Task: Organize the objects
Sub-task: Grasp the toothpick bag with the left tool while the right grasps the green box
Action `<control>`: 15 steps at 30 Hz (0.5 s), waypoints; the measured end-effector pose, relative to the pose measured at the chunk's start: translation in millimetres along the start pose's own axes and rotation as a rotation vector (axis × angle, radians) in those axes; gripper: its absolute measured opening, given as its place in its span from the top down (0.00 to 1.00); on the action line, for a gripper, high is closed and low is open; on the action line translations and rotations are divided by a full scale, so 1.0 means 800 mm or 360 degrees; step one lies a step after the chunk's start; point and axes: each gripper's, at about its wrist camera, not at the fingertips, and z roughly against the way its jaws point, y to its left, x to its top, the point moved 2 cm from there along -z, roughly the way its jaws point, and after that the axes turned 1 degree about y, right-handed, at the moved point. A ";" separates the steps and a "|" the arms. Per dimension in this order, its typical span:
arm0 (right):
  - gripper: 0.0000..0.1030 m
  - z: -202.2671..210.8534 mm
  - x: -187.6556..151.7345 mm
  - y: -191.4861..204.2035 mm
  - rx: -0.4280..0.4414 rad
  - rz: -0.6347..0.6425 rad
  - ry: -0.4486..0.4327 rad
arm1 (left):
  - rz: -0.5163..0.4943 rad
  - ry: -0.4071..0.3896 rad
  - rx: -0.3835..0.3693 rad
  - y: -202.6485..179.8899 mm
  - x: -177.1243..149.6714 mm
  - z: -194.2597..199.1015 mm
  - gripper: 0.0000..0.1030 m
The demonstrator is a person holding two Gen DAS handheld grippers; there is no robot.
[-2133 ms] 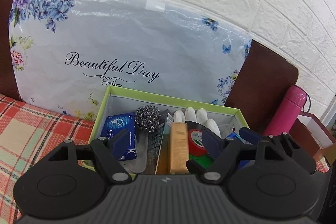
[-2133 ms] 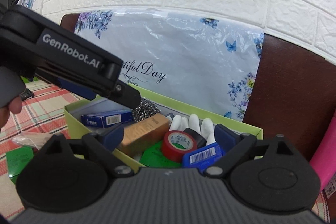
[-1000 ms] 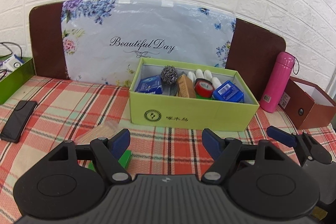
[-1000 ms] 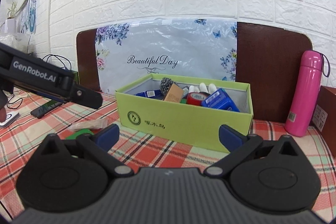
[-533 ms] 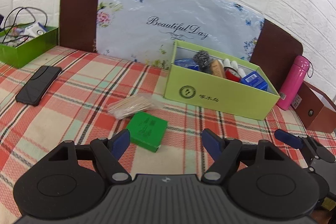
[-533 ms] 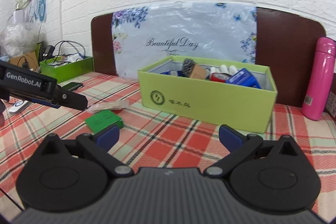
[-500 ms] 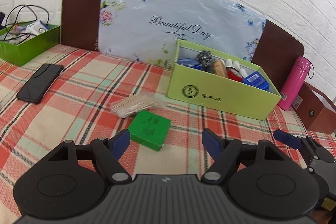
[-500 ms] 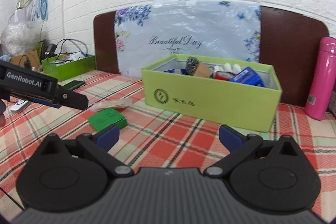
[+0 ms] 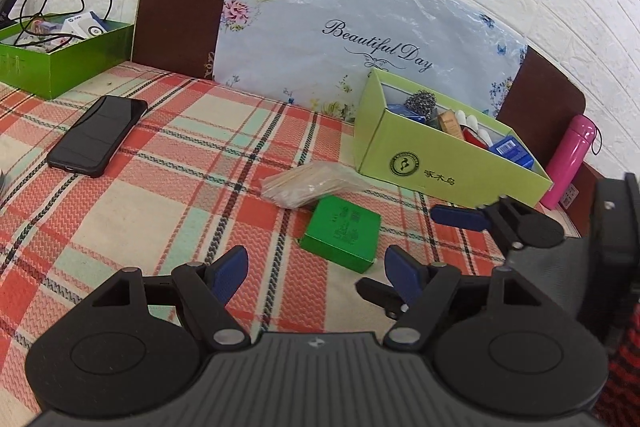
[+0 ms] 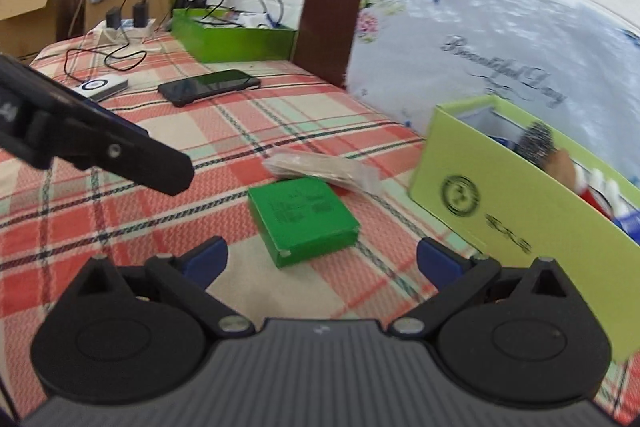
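A small green box (image 9: pixel 340 233) lies flat on the plaid cloth, and a clear packet of thin wooden sticks (image 9: pixel 312 183) rests just behind it. My left gripper (image 9: pixel 316 269) hovers open right in front of the green box, its pads empty. From the right, my right gripper (image 10: pixel 322 259) also stands open and empty, with the green box (image 10: pixel 304 219) just ahead between its fingertips' lines. The lime-green box (image 9: pixel 448 163) holds a steel scourer, tape, a blue carton and other items. One left finger (image 10: pixel 120 155) crosses the right wrist view.
A black phone (image 9: pixel 96 135) lies at the left. Behind it a dark green box (image 9: pixel 60 63) holds cables. A pink bottle (image 9: pixel 568 163) stands right of the lime-green box (image 10: pixel 500 211). A floral board leans on the brick wall. A white charger (image 10: pixel 100 87) sits far left.
Both grippers pulled back from over the lime-green box, then swung left and lower toward the small green box and the packet. Both stayed open and empty.
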 end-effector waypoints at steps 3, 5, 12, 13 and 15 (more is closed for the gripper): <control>0.01 -0.022 0.007 0.004 0.0044 0.0066 0.0011 | 0.0007 -0.0008 -0.0020 0.012 0.010 -0.009 0.24; 0.03 -0.036 0.011 0.006 0.0066 0.0100 0.0021 | -0.0015 -0.0013 -0.0027 0.016 0.019 -0.019 0.24; 0.27 -0.058 0.012 0.002 0.0164 0.0024 0.0065 | -0.0149 -0.0012 -0.0102 0.010 0.047 -0.059 0.24; 0.32 -0.057 0.010 0.000 0.0187 -0.0012 0.0069 | -0.0162 -0.0006 -0.0101 0.009 0.050 -0.067 0.24; 0.39 -0.051 0.006 -0.003 0.0199 -0.0088 0.0076 | -0.0189 0.0004 -0.0101 0.005 0.056 -0.084 0.24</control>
